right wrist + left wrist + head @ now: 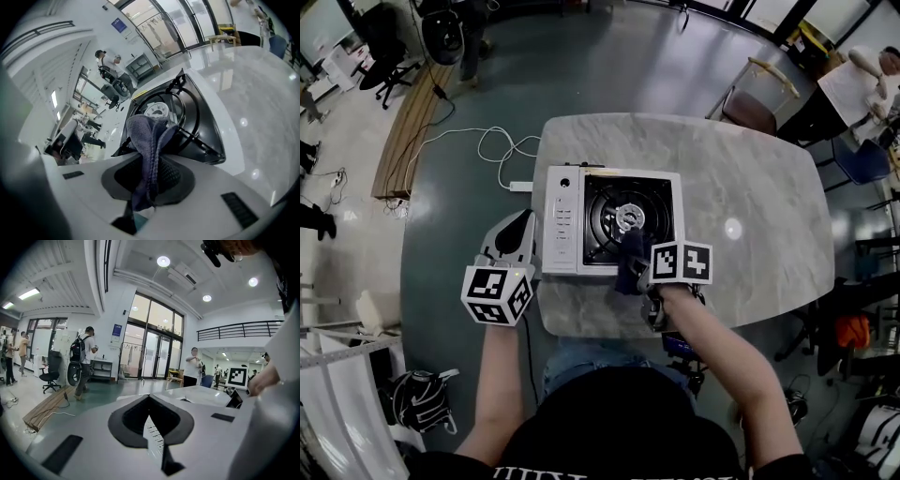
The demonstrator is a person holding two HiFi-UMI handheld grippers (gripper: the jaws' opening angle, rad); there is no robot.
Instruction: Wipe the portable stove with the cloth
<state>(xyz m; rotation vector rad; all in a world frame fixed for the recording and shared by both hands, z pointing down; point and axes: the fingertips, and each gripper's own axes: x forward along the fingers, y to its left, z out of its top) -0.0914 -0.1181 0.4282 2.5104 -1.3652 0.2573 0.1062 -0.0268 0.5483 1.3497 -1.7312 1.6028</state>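
Cloth (146, 135) pinched in right hand-held gripper (151, 172) over portable stove (570, 221).

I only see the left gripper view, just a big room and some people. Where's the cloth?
Observer: The dark blue terry cloth is pinched in the right gripper's jaws.
Child: Is it at the stove?
Observer: Yes, over the near rim of the white square portable stove's black round burner well.
Child: Where's my gripper?
Observer: The left gripper sits beside the stove's left side, by its control panel.
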